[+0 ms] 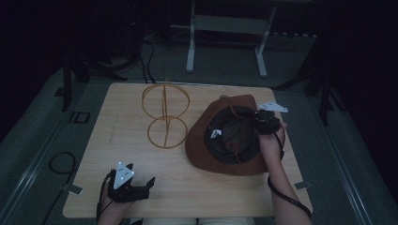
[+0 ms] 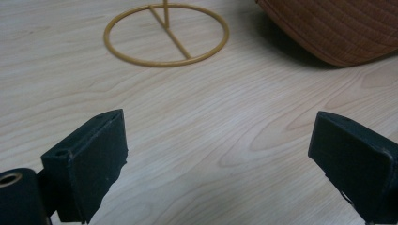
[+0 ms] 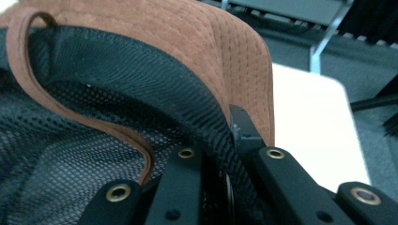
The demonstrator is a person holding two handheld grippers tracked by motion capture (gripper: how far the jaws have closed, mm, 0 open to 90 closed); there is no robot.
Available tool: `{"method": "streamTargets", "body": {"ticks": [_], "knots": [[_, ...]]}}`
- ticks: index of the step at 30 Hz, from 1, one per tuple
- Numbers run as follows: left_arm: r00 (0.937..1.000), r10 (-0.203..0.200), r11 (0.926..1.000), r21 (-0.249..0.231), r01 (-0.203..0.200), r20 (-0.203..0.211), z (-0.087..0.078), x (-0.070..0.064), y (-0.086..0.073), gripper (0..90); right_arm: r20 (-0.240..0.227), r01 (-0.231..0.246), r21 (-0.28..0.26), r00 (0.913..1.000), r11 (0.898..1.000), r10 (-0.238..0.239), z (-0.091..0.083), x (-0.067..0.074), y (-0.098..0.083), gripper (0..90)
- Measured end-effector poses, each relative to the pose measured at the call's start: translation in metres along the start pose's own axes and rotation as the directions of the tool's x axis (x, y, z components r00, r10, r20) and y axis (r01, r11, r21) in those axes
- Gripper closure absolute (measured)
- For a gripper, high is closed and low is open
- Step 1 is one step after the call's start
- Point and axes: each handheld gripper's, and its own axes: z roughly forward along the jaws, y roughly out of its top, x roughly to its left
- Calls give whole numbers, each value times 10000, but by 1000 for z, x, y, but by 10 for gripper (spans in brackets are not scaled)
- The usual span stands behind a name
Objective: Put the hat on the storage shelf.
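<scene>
A brown suede hat (image 1: 199,150) lies crown down on the right half of the wooden table (image 1: 117,145), its black mesh lining (image 3: 94,84) and brown cord facing up. My right gripper (image 1: 265,123) is shut on the hat's far right edge. In the right gripper view the jaws (image 3: 216,145) pinch mesh and suede (image 3: 211,42) between them. A gold wire hat stand (image 1: 165,112) rests left of the hat. My left gripper (image 1: 139,174) waits open near the front left edge, with nothing between its jaws (image 2: 220,164). Ahead of them are the stand's ring base (image 2: 178,44) and the hat's brim (image 2: 338,28).
Bare wood stretches between the left gripper and the stand. A white metal frame (image 1: 225,28) stands on the floor beyond the table's far edge. A black cable (image 1: 61,164) loops on the floor at the left.
</scene>
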Motion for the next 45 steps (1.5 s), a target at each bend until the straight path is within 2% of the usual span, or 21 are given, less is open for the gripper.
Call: {"method": "streamTargets", "body": {"ticks": [3, 5, 8, 10, 15, 18, 22, 25, 32, 35, 39, 45], "knots": [[9999, -34, 10000, -66, 35, 143, 4, -3, 3, 66, 99, -36, -443, 9999, 9990, 41, -13, -2, 3, 845], [9997, 102, 9999, 8, -102, 232, 8, -6, 5, 66, -1, -183, -696, 9998, 9974, 184, -23, -3, 4, 845], [9990, 301, 9994, 129, -305, 339, 13, -12, 12, 66, -76, -195, -863, 9998, 9961, 189, -32, -3, 4, 844], [9983, 238, 9997, 75, -242, 538, 15, -14, 18, 66, -143, -269, -942, 9996, 9952, 257, -38, -3, 2, 845], [9949, 347, 9994, -98, -339, 946, 22, -23, 42, 73, -83, -144, -1086, 9999, 9940, 136, -49, 0, -1, 844], [9922, 675, 9977, -93, -669, 1043, 27, -30, 58, 73, -134, -90, -1150, 9999, 9933, 75, -54, 2, -3, 844], [9890, 838, 9965, -112, -830, 1220, 34, -40, 76, 73, -113, -85, -1203, 9999, 9927, 72, -58, 3, -5, 844], [9913, 834, 9965, -180, -820, 1022, 41, -49, 87, 73, -29, -86, -1265, 10000, 9919, 83, -62, 4, -6, 844], [9824, 1325, 9911, -286, -1299, 1314, 57, -69, 119, 73, -22, -59, -1216, 10000, 9926, 57, -63, 7, -8, 844], [9809, 1274, 9916, -389, -1230, 1469, 63, -76, 133, 73, -120, -58, -1214, 9999, 9926, 44, -63, 9, -10, 844], [9759, 1561, 9877, -343, -1526, 1525, 74, -89, 151, 73, -142, -11, -1231, 9999, 9924, -7, -65, 11, -9, 844], [9716, 1584, 9873, -358, -1545, 1755, 93, -103, 177, 89, -234, -45, -1236, 9997, 9923, 16, -65, 14, -8, 843]]}}
